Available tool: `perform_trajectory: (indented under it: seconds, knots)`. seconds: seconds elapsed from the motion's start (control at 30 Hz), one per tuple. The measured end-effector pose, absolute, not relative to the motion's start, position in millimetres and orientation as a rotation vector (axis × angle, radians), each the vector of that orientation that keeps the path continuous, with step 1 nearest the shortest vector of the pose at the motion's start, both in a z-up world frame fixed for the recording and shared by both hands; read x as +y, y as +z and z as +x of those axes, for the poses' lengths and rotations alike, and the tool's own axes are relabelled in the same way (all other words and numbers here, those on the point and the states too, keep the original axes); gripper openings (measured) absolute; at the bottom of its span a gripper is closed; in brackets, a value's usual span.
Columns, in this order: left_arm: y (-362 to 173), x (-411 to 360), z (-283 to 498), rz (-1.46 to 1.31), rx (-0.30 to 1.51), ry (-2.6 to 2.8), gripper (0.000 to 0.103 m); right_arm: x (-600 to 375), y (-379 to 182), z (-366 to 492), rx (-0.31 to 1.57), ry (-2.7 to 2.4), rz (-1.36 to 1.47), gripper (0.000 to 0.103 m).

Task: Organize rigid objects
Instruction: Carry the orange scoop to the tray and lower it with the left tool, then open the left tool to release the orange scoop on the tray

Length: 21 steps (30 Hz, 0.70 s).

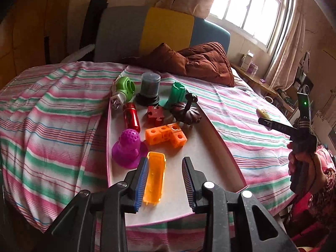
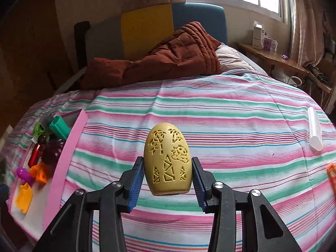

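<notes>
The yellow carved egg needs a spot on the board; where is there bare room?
Free: the white board right of the orange trough, below the orange holed blocks. Crowded: the far end around the dark pumpkin figure. Right tongs hold the egg.

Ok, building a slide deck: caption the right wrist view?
Right gripper grips a carved yellow egg above the striped bedspread.
</notes>
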State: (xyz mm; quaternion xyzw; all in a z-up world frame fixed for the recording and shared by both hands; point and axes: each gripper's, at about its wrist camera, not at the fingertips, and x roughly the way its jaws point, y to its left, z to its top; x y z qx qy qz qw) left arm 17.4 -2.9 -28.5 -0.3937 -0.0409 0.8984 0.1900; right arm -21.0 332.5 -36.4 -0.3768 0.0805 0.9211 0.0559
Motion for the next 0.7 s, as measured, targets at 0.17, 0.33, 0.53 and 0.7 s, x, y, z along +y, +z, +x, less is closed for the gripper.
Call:
perform_trajectory:
  seconds: [0.17, 0.33, 0.53, 0.7]
  knots:
    - [-25, 3, 14, -1.11, -0.125, 2.514, 0.032, 298, -32, -11, 0.209, 2.848, -1.2, 0.044]
    - [-22, 2, 14, -1.105, -0.147, 2.51, 0.032, 262, -28, -3, 0.12, 2.879, -1.268, 0.044]
    - [-19, -5, 15, -1.081, -0.189, 2.529, 0.032, 224, -22, 5, 0.041, 2.925, -1.325, 0.044]
    - [-18, -12, 13, -1.095, -0.231, 2.539, 0.033, 191, -16, 13, -0.01, 2.974, -1.377, 0.044]
